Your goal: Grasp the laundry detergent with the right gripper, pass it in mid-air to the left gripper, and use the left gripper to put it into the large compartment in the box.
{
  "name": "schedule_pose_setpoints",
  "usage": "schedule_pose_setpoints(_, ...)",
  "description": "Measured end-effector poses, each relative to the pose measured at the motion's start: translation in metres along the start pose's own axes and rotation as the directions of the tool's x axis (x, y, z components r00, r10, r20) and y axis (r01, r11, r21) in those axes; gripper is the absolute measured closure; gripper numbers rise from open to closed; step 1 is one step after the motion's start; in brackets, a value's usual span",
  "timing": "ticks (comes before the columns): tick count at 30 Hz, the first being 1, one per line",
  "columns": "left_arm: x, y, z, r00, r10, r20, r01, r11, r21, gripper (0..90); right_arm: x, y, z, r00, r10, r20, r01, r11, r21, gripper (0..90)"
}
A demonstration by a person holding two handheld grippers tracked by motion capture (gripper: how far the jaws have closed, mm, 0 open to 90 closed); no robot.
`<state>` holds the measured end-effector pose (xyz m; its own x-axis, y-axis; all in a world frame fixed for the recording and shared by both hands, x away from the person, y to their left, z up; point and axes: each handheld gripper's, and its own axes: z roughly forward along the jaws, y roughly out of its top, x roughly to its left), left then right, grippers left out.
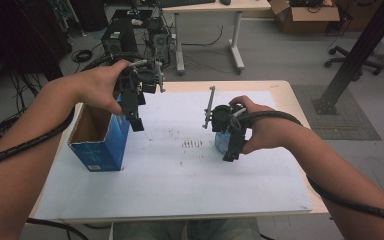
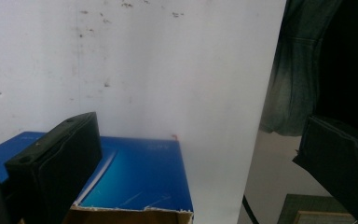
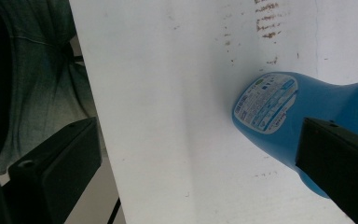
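Nearest the person, the front edge of the white board (image 1: 180, 195) that covers the tabletop is bare. Farther in, toward the right edge, the right gripper (image 1: 230, 150) hangs over a blue plastic bottle (image 3: 279, 116) lying on its side, label up; its 2 jaws stand wide apart, 1 in front of the bottle's body and the other out over the board's edge, and they hold nothing. At the left edge an open blue cardboard box (image 1: 100, 140) stands upright, and the left gripper (image 1: 136, 122) hovers just above its right wall, jaws equally wide and empty, 1 of them over the box's blue side in the left gripper view. The step in hand looks like the approach to the bottle, probably to lift it toward the box; the next move calls for lowering the right gripper until both jaws straddle the bottle's body, then closing. In the high view the hand and gripper cover most of the bottle, so its cap end cannot be made out, and the box's inside is too dark to tell what it holds. Dark smudges (image 1: 192, 144) mark the board's middle.
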<state>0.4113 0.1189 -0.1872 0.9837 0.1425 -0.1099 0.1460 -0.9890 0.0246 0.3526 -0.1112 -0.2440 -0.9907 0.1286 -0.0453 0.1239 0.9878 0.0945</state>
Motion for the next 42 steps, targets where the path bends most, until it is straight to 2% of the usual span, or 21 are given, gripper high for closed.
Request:
schedule_pose_setpoints(11, -0.002, 0.006, 0.004, 0.9999, 0.01, 0.006, -0.01, 0.9999, 0.005, 0.2, 0.009, -0.005, -0.005, 0.9999, -0.009, 0.005, 0.009, 0.999, -0.035, 0.1)
schedule_pose_setpoints(25, 0.001, 0.006, 0.009, 0.9999, 0.005, 0.012, -0.005, 0.9999, 0.014, 0.2, 0.011, -0.036, 0.006, 0.9987, 0.045, -0.024, -0.047, 0.994, -0.096, 0.2)
schedule_pose_setpoints(42, 0.001, 0.005, 0.007, 0.9999, 0.01, 0.006, -0.01, 0.9999, 0.012, 0.2, 0.008, -0.075, 0.02, 0.99, 0.134, -0.044, -0.14, 0.975, -0.173, 0.2)
